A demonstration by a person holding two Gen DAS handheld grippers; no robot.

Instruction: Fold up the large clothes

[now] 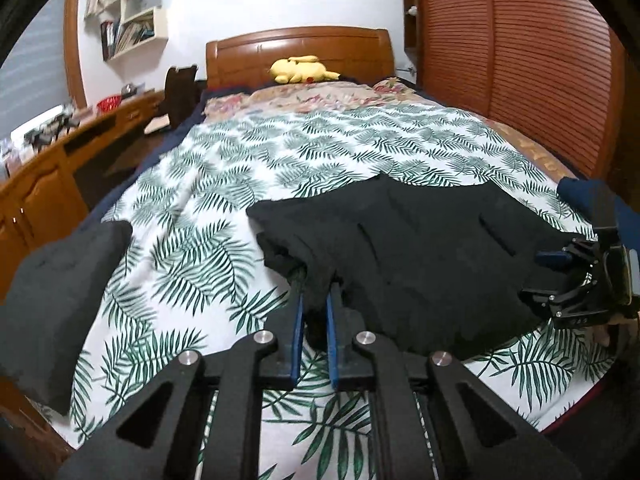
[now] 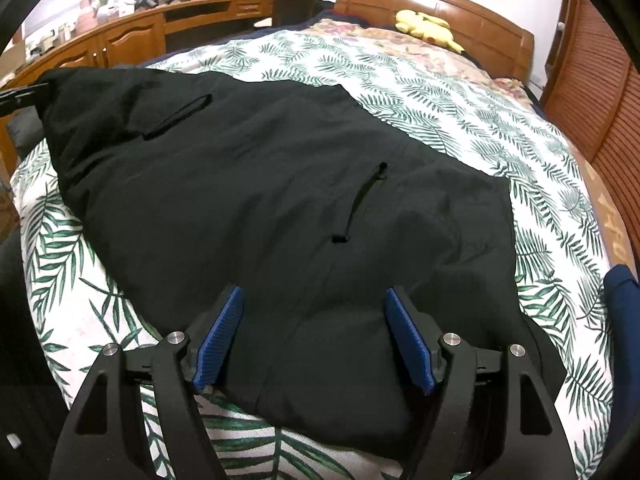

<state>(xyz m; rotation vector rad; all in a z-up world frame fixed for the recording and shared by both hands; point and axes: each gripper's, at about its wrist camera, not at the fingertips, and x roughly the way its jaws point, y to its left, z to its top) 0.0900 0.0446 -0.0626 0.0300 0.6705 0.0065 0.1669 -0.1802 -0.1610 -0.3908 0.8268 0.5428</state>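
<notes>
While the left tongs [image 1: 314, 304] pinch a bunched edge of the black garment [image 1: 420, 248] between their blue pads [image 1: 297, 332], that corner of the cloth is gathered into a thick fold just ahead of the fingers. The right tongs [image 2: 314, 336] stand wide apart over the near hem of the same garment, their ribbed blue pads on either side of a soft bulge of fabric, gripping nothing.

The garment lies spread across the near half of the bed, on a white coverlet [image 2: 460, 92] printed with green palm fronds. Two dark slit pockets [image 2: 360, 204] show on its upper face — one near the middle, one toward the left side. From the left wrist view the right tongs appear at the far right edge of the garment, low over the cloth.

Beside the garment, at the left edge of the bed, sits a folded dark grey piece [image 1: 60, 304], apart from it. A navy item [image 2: 620, 300] shows at the right edge.

Farther off, a floral quilt [image 1: 304, 98] covers the head of the bed, and a yellow plush toy [image 1: 302, 69] rests against the wooden headboard [image 1: 296, 46]. A wooden worktop [image 1: 80, 128] with clutter runs along the left — a louvred wardrobe [image 1: 520, 60] stands on the right.
</notes>
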